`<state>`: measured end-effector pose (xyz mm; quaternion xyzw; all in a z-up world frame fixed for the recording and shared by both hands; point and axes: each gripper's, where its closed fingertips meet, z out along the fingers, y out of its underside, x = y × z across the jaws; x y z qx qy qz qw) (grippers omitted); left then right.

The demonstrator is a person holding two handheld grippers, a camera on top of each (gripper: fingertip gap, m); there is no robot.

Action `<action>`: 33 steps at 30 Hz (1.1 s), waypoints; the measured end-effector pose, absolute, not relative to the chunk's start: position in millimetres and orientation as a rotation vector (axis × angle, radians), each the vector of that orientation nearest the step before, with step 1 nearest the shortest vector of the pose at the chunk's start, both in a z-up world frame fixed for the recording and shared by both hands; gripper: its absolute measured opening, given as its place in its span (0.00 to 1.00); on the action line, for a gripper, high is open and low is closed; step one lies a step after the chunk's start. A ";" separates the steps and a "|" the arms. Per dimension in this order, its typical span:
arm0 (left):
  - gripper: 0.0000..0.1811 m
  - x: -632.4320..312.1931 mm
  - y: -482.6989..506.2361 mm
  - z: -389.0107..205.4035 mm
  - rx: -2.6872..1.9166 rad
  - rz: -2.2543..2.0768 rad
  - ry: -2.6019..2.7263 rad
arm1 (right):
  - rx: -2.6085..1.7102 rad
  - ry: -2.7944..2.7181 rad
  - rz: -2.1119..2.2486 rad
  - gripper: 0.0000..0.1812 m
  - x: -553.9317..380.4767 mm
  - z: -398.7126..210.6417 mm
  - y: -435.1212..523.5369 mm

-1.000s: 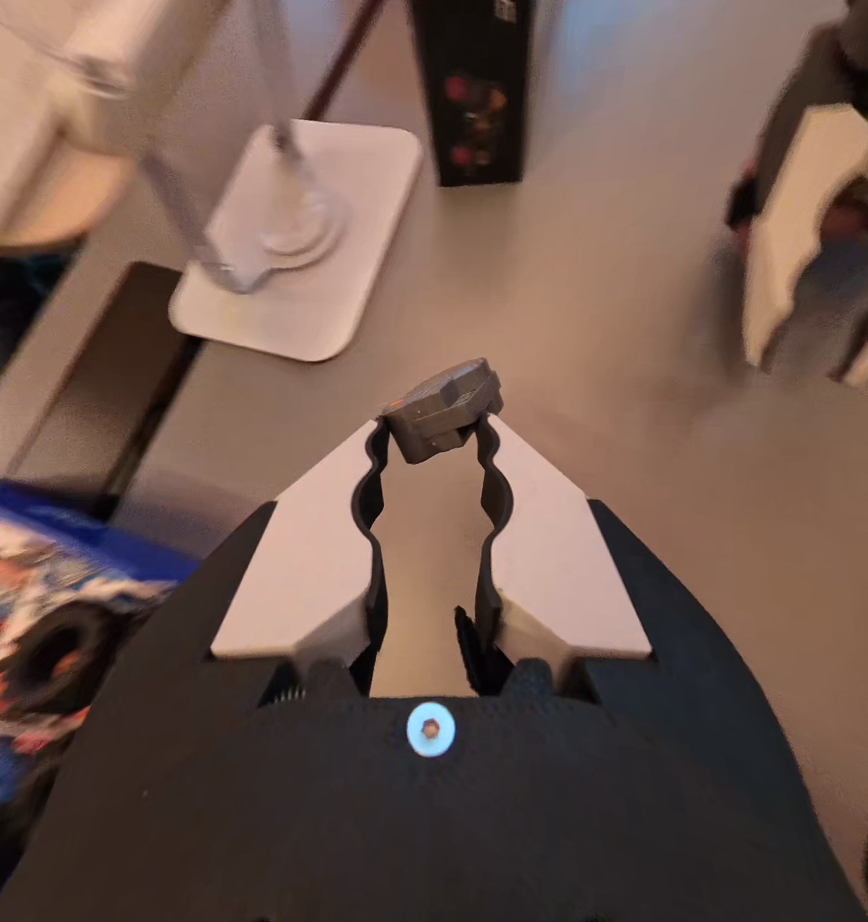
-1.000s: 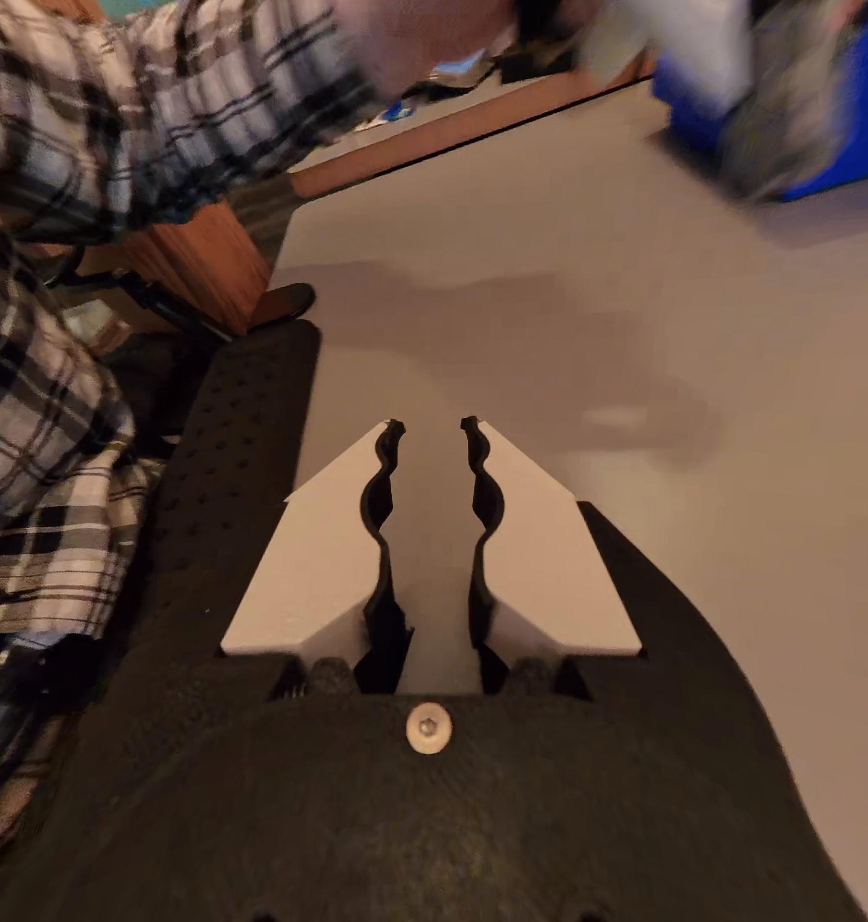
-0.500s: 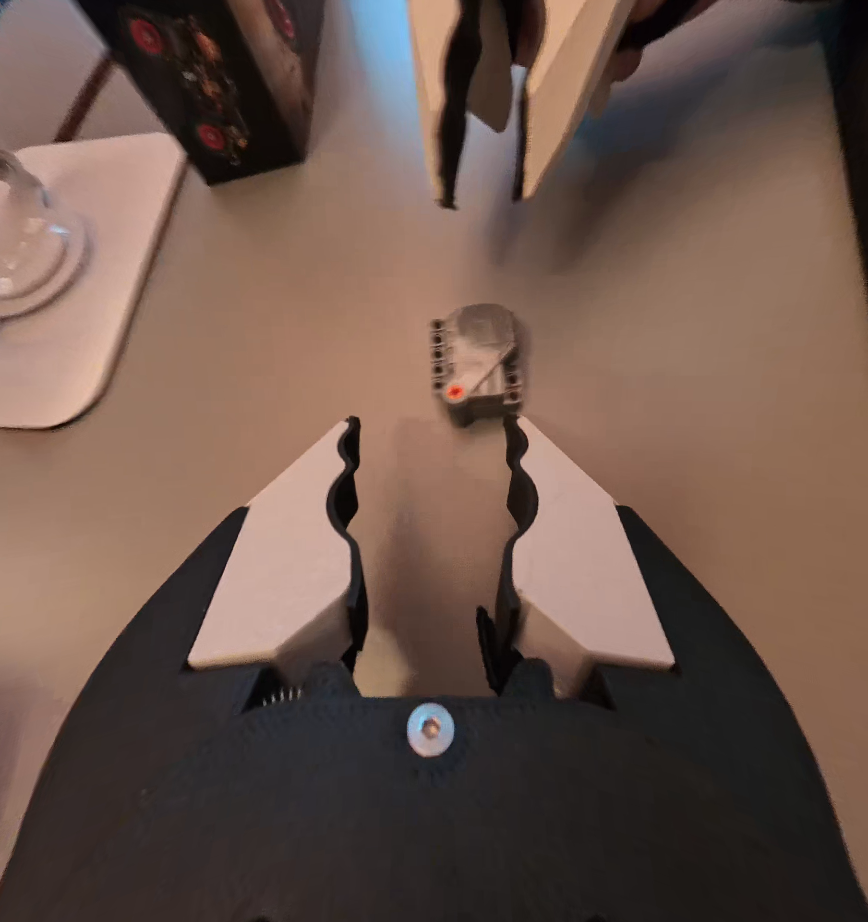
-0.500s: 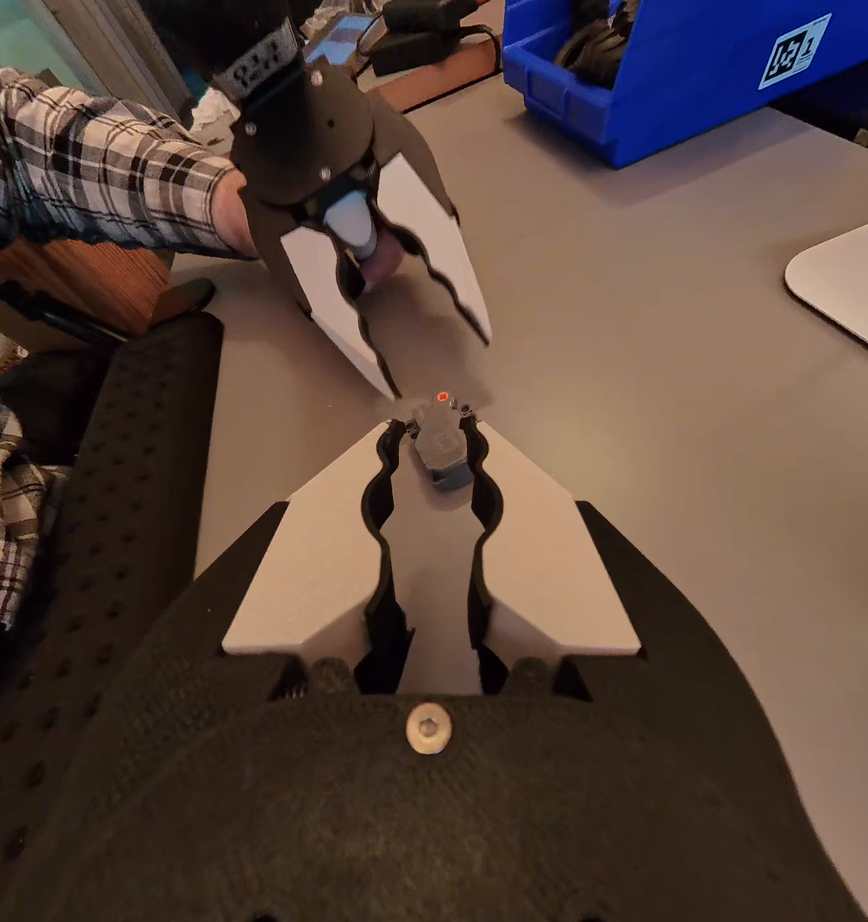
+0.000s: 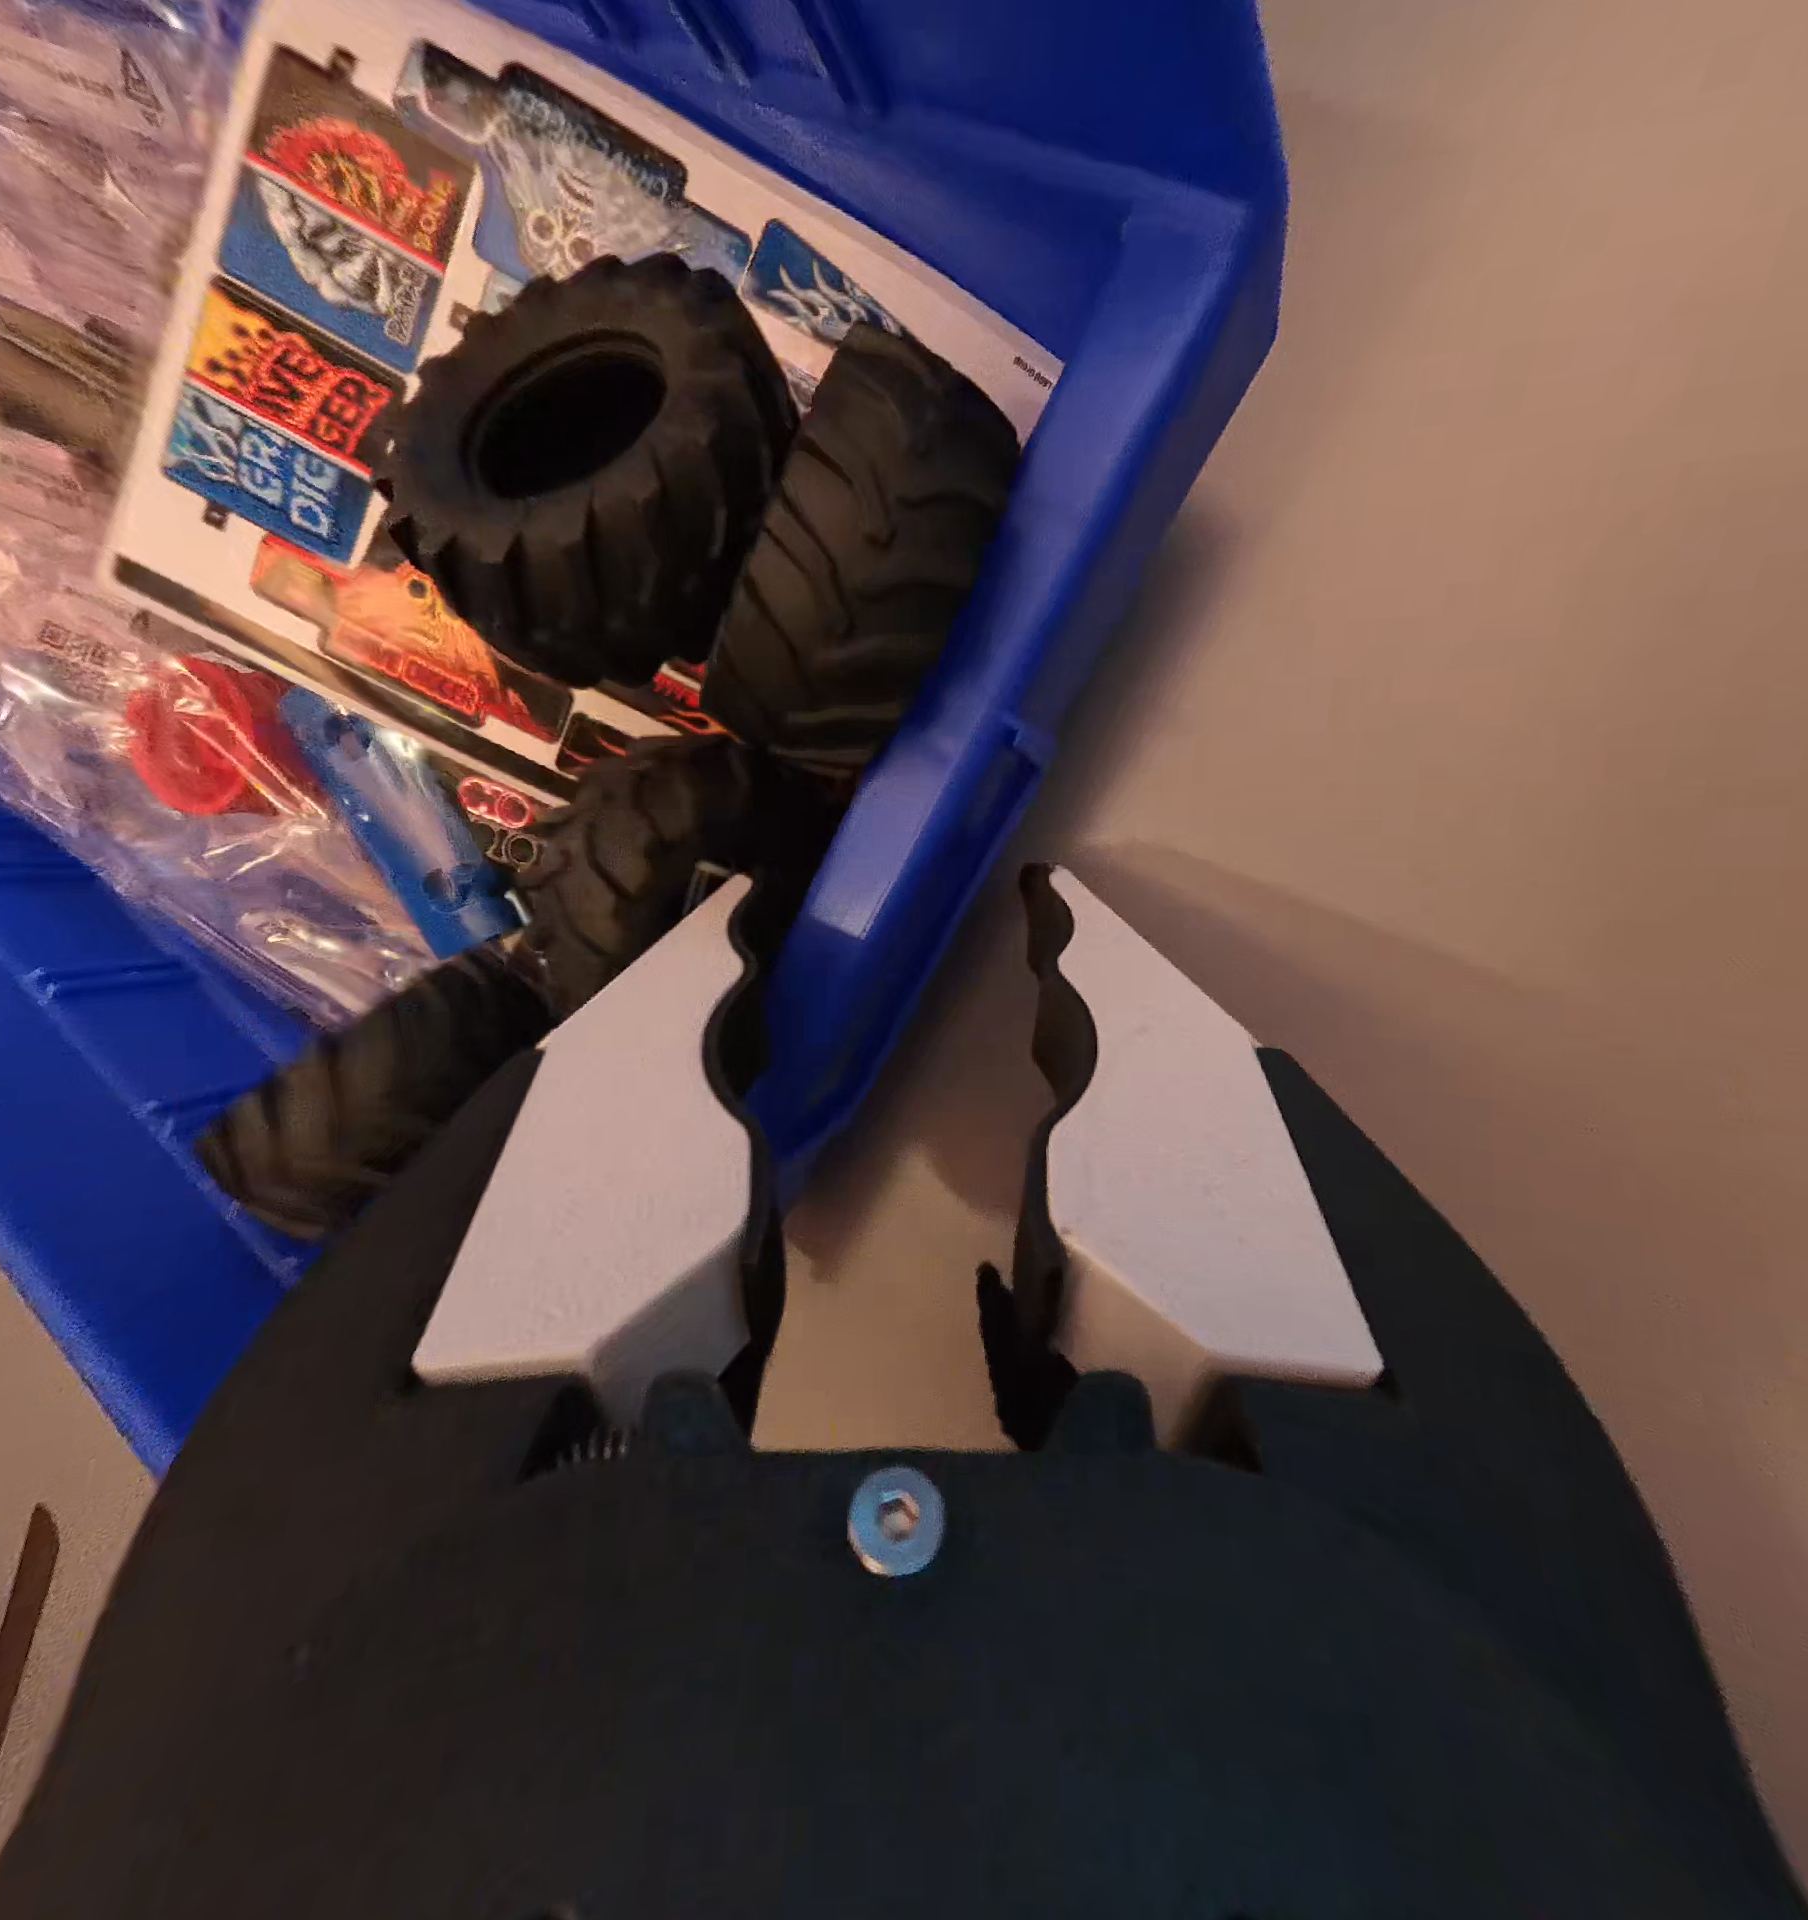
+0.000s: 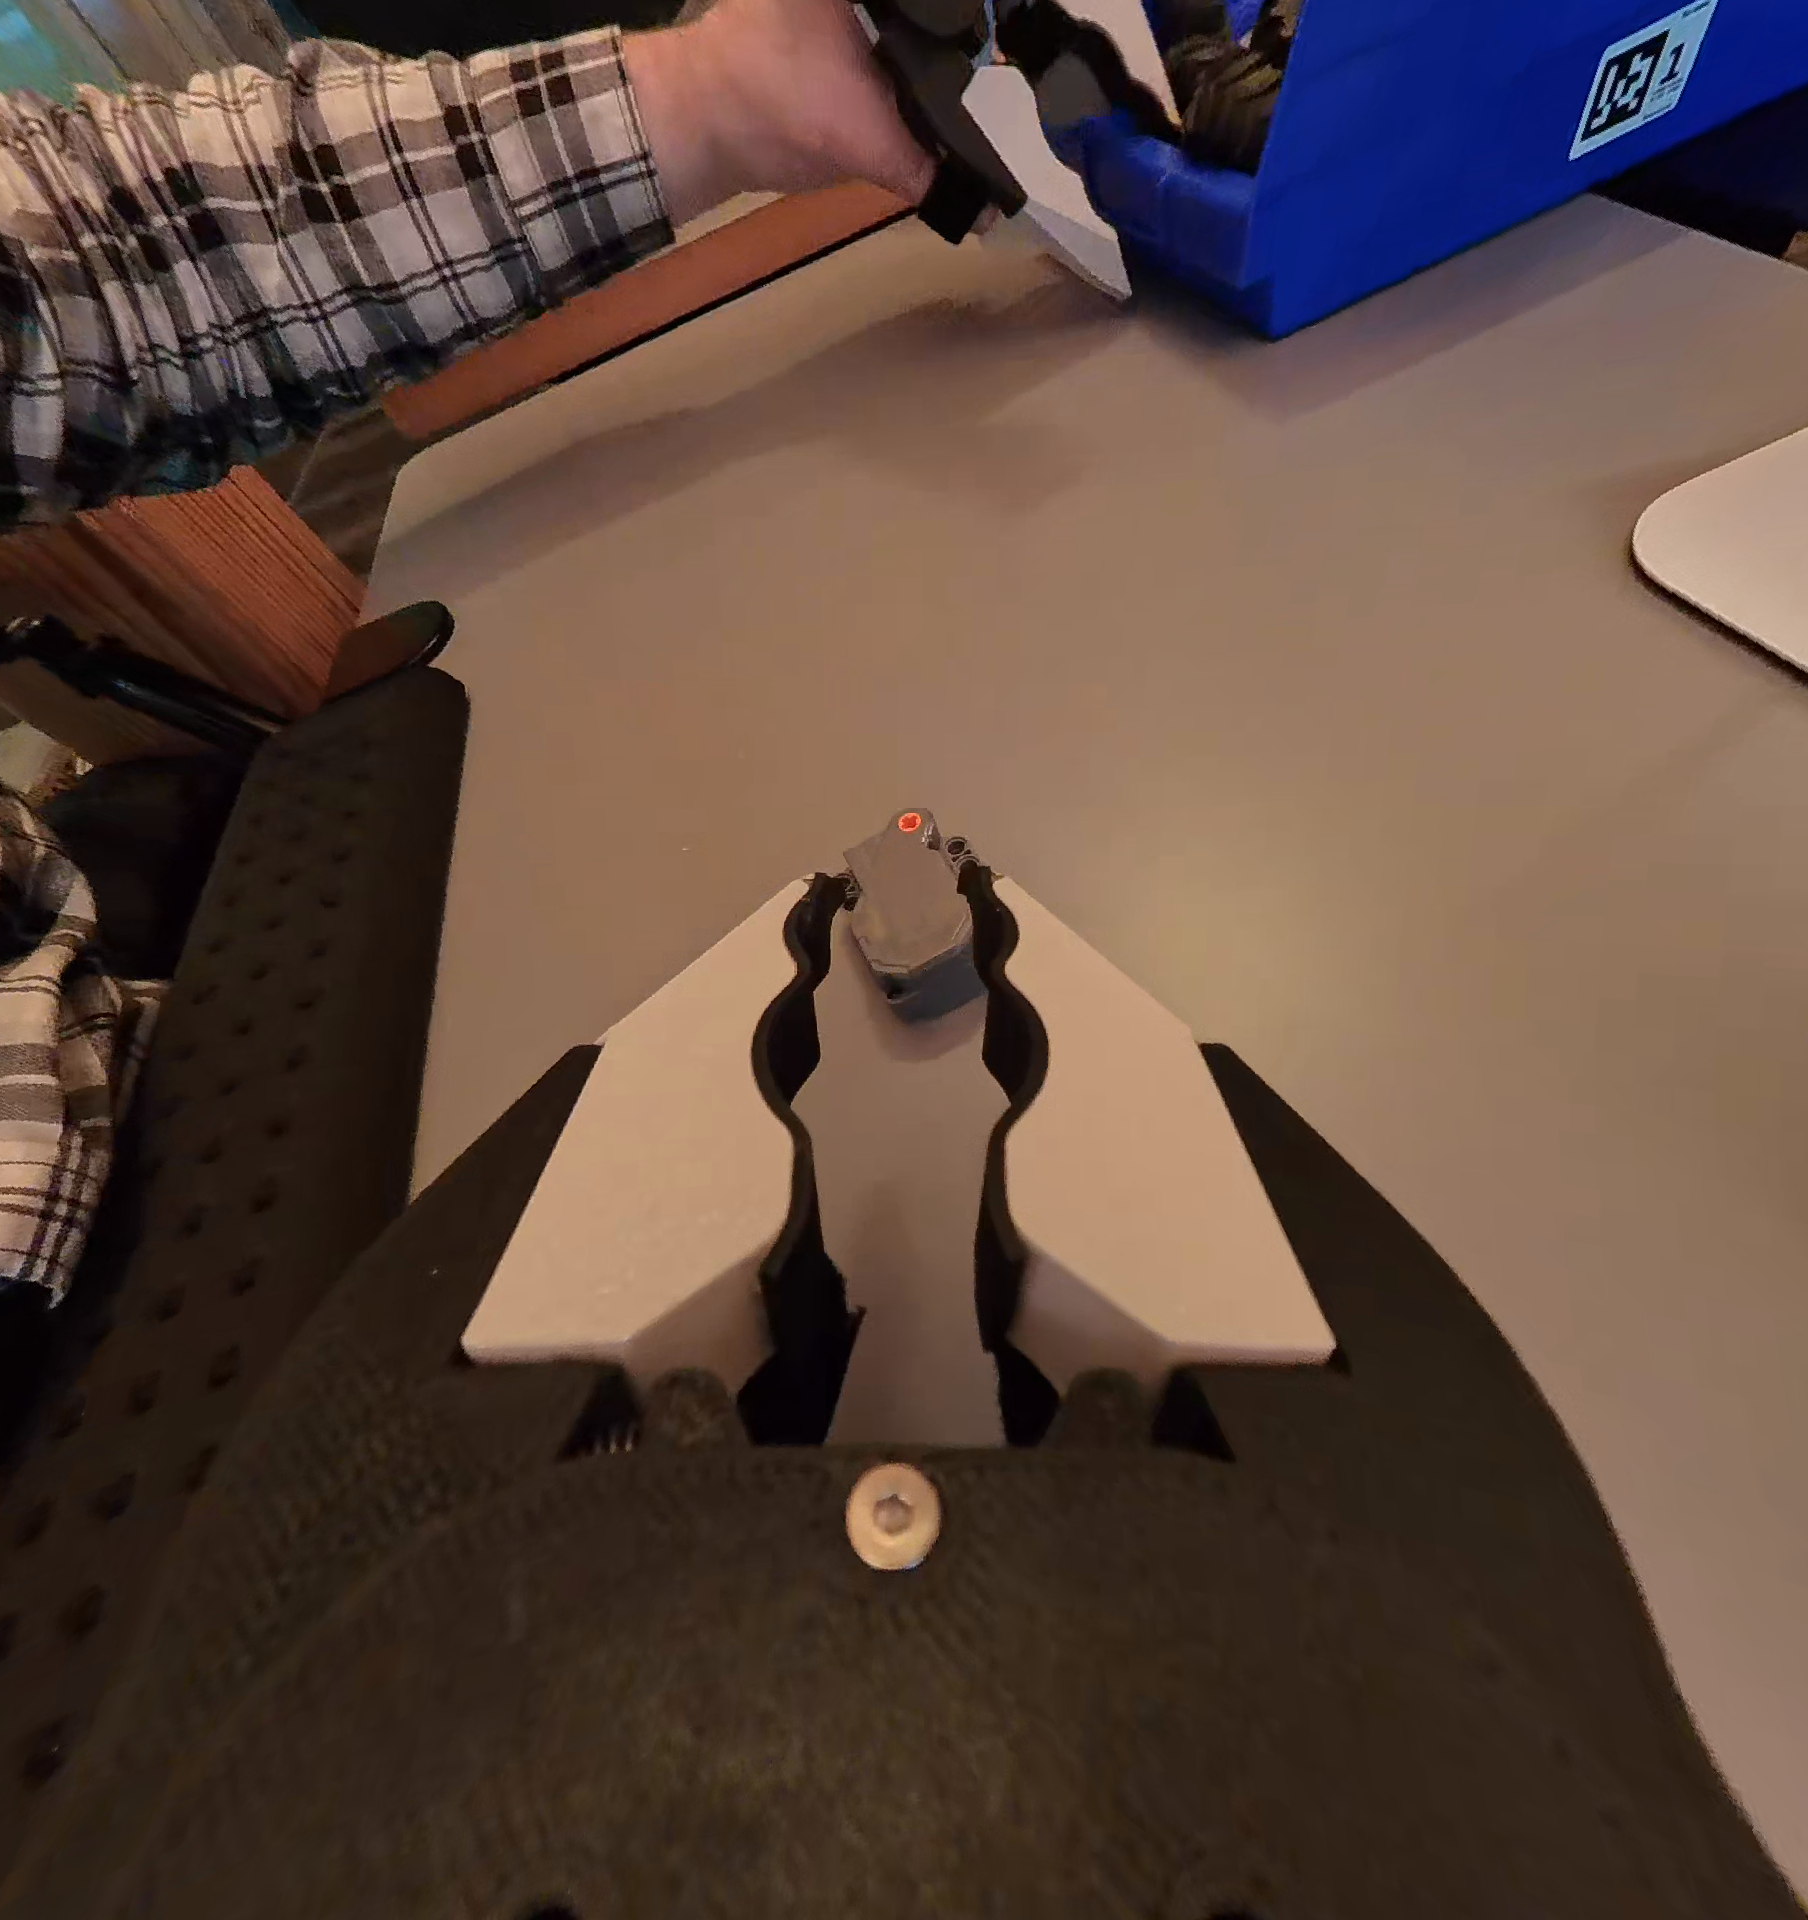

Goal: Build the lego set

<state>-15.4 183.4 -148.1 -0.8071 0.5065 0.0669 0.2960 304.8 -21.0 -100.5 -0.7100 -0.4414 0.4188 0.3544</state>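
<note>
A small grey lego block with a red dot on top sits between the tips of my right gripper, which is shut on it low over the grey table. My left gripper is open and empty, its tips astride the corner wall of a blue bin. The bin holds several black tyres, a sticker sheet and clear bags with red and blue parts. The left gripper also shows in the right wrist view, at the bin.
A person's hand and plaid sleeve reach across the far table edge. A white flat base lies at the right. A black perforated chair arm runs along the table's left side. Left tips to right tips: about 40 cm.
My left gripper let go of the grey block, opened and swung away to the blue bin. My right gripper came in and now holds the block between its tips.
</note>
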 end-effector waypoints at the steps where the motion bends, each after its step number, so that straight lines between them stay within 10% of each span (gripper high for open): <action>1: 0.21 -15.1 185.2 -147.2 -2.141 0.204 1.337 | -1.839 -1.139 1.087 0.13 305.1 -101.2 -20.8; 20: 0.16 4.5 9.7 -147.7 -2.019 -0.172 1.771 | -1.860 -1.191 1.119 0.13 300.0 -109.6 -31.9; 33: 0.43 8.0 134.6 -22.8 -2.010 -0.191 1.417 | -1.869 -1.194 1.136 0.13 301.5 -112.4 -34.8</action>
